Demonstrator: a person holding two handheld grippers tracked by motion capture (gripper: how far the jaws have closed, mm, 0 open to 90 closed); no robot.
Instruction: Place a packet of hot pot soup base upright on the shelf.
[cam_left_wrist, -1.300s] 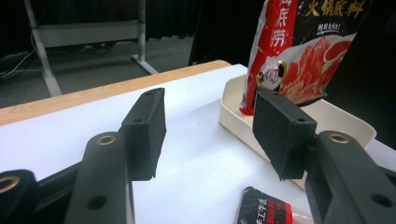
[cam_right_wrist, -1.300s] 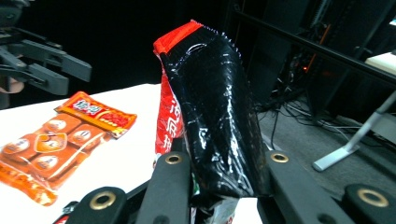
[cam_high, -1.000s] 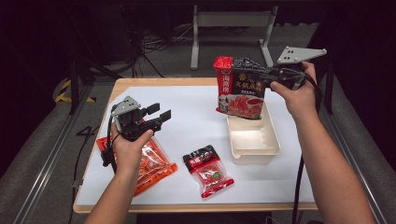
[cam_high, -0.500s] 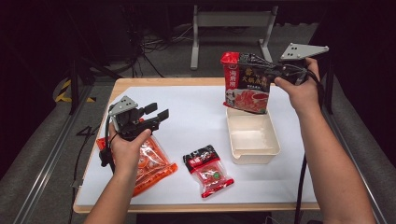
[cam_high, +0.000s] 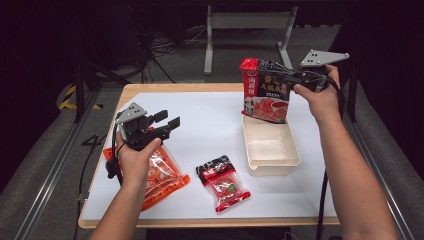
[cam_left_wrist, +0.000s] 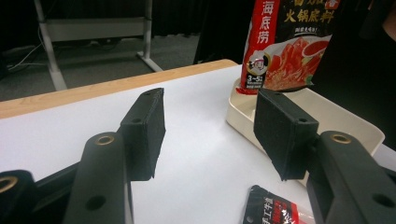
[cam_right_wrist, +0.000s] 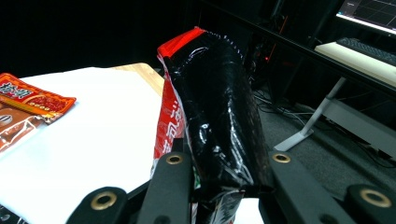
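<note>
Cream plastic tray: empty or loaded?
Empty. The cream plastic tray shows a bare floor; the red-and-black sauce pouch hangs above its far end.

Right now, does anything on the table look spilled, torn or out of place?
Nothing spilled or torn. The right gripper holds the red soup-base pouch upright, its bottom at the cream tray's far end. The orange packet and small red packet lie flat and intact.

Jaws: closed on the red and black soup-base pouch (cam_right_wrist: 210, 116), which is held upright between them
Left edge: an orange sachet (cam_right_wrist: 28, 109) is seen lying on the white table (cam_right_wrist: 102, 121)
</note>
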